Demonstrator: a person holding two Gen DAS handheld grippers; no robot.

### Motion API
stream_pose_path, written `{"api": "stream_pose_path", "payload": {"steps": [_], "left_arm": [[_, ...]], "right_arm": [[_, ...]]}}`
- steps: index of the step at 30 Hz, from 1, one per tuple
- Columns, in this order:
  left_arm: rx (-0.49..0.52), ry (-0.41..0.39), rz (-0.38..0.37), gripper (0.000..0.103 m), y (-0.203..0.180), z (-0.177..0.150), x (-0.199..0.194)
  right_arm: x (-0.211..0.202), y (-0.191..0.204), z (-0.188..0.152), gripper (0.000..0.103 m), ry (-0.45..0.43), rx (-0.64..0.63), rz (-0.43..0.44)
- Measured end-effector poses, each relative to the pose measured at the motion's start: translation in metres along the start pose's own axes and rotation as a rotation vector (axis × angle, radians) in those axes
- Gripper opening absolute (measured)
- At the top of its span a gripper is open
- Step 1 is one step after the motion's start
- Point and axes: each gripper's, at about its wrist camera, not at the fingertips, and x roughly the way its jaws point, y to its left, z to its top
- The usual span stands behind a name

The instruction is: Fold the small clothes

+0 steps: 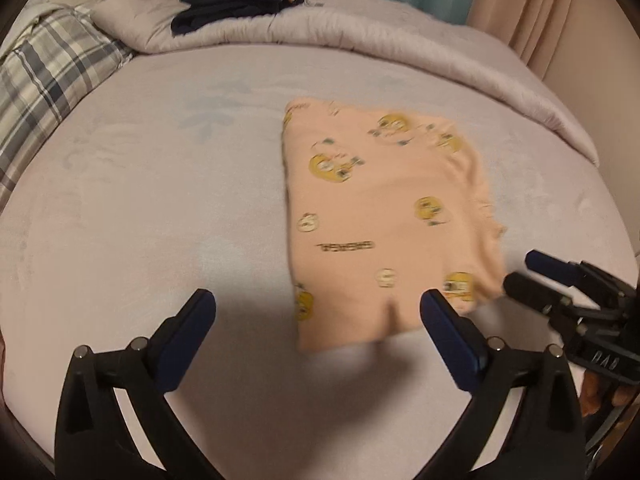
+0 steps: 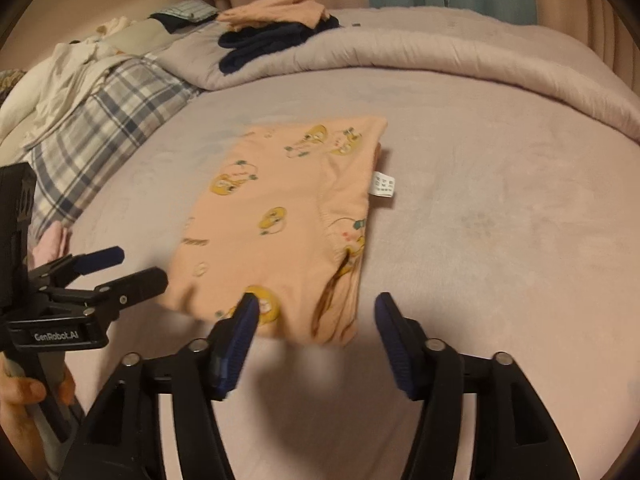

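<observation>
A small peach-pink cotton garment with yellow cartoon faces (image 1: 384,216) lies folded into a neat rectangle on the pale lilac bed (image 1: 160,200). It sits flat near the middle of the bed, with its close edge just in front of both grippers. Little yellow round faces and a short line of dark letters are printed all over the cloth. In the right wrist view, a seam curves down the top layer, and a small white care label (image 2: 383,184) pokes out from the right edge. The close corner on that side shows more layers tucked under.

The left gripper (image 1: 316,312) has its fingers wide apart with nothing between them. The right gripper (image 2: 312,312) has its fingers apart too, and they hold nothing. The folded cloth lies just past the tips of both.

At the far side of the bed, a puffy lilac blanket (image 1: 360,36) is rolled back. A dark navy folded cloth (image 1: 228,8) rests on it, with another peach cloth (image 2: 276,12) on top. A grey and white checked pillow (image 1: 44,80) lies to the left.
</observation>
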Motion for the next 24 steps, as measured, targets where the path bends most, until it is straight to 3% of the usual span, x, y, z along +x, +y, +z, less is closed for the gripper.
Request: {"api": "stream_pose_path", "payload": {"steps": [8, 12, 16, 24], "left_arm": [[0.008, -0.033, 0.007, 0.102, -0.022, -0.005, -0.048], [-0.006, -0.037, -0.028, 0.102, -0.026, -0.01, -0.069], [-0.016, -0.05, -0.036, 0.102, -0.029, -0.013, -0.087], [-0.007, -0.103, 0.101, 0.102, -0.026, -0.019, -0.11]], "right_arm": [[-0.036, 0.016, -0.009, 0.082, -0.042, -0.025, -0.014], [-0.053, 0.026, -0.013, 0.101, -0.066, -0.043, 0.002], [-0.069, 0.039, -0.012, 0.102, -0.103, -0.085, -0.015], [-0.079, 0.047, -0.008, 0.102, -0.132, -0.1, -0.078]]}}
